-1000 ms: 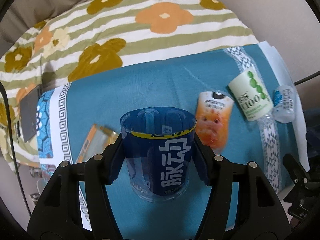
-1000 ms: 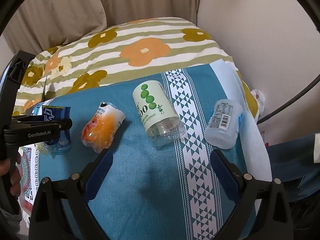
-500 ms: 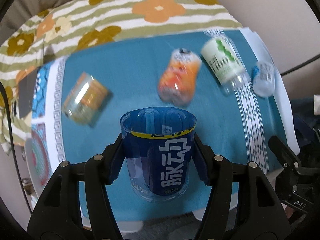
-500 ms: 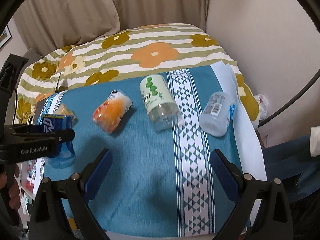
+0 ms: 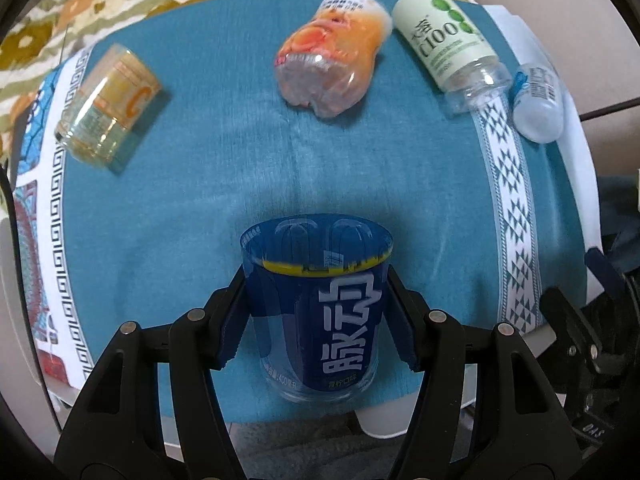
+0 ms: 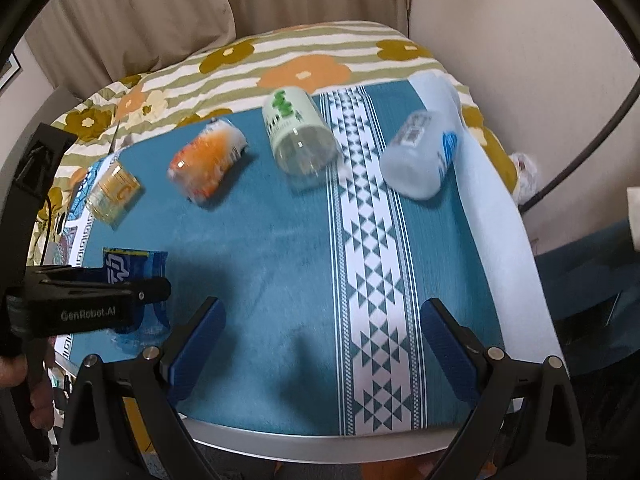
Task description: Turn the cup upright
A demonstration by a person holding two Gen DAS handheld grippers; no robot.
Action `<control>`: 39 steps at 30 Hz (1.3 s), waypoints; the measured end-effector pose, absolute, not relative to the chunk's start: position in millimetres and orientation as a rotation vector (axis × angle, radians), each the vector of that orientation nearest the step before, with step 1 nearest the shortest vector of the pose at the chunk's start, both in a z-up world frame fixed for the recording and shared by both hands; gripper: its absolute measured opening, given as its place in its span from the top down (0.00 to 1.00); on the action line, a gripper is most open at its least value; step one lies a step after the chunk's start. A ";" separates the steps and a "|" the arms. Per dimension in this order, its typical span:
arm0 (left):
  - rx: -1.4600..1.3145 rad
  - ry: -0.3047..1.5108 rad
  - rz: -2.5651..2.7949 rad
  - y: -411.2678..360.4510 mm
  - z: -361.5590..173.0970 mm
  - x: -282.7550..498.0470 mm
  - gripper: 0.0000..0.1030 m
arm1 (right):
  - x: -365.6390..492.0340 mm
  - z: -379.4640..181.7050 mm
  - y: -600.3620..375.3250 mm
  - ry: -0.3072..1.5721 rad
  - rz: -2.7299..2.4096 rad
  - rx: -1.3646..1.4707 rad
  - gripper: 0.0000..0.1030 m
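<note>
My left gripper is shut on a blue cup with white characters, held upright with its open mouth up, near the front edge of the teal cloth. The right wrist view shows the same cup at the left, gripped by the left gripper, its base at or just above the cloth. My right gripper is open and empty over the cloth's front edge. Several other cups lie on their sides: a yellow one, an orange one, a green-dotted one and a clear one.
The teal cloth covers a small table with a metal front edge. A flowered striped quilt lies behind it, with curtains and a wall beyond. The white patterned band runs down the cloth's right side.
My left gripper with the blue cup has pulled back toward the table's front edge and tilted down. The right gripper has also drawn back and stays open.
</note>
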State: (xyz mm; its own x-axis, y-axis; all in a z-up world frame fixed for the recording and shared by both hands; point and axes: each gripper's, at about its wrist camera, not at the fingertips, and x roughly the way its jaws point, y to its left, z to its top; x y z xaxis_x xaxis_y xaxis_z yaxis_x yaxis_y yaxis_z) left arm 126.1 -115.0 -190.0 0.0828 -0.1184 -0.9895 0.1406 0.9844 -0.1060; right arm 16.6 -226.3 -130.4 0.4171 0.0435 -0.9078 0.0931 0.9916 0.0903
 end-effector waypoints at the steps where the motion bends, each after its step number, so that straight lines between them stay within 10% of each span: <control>1: 0.016 1.477 -0.189 -115.1 -192.6 127.2 0.36 | 15.9 -132.3 -226.5 1.145 -0.031 0.136 0.06; 10: 0.009 1.479 -0.151 -117.6 -203.5 125.2 0.34 | 11.8 -142.5 -231.4 1.156 -0.024 0.147 0.06; 14: 0.028 1.467 -0.132 -118.8 -202.6 118.8 0.12 | 12.0 -140.9 -233.0 1.150 -0.025 0.148 0.06; 39: 0.016 1.211 -0.005 -30.6 -100.9 73.2 0.00 | 53.0 -81.5 -178.3 1.181 0.187 0.043 0.06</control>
State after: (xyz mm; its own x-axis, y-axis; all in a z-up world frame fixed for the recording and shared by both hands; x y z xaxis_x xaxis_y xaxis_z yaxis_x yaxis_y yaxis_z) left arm 73.2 -30.6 -100.9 0.3518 0.0048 -0.9360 0.0120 0.9999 0.0096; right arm 53.0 -178.3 -81.5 0.3662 0.1680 -0.9152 -0.1234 0.9837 0.1312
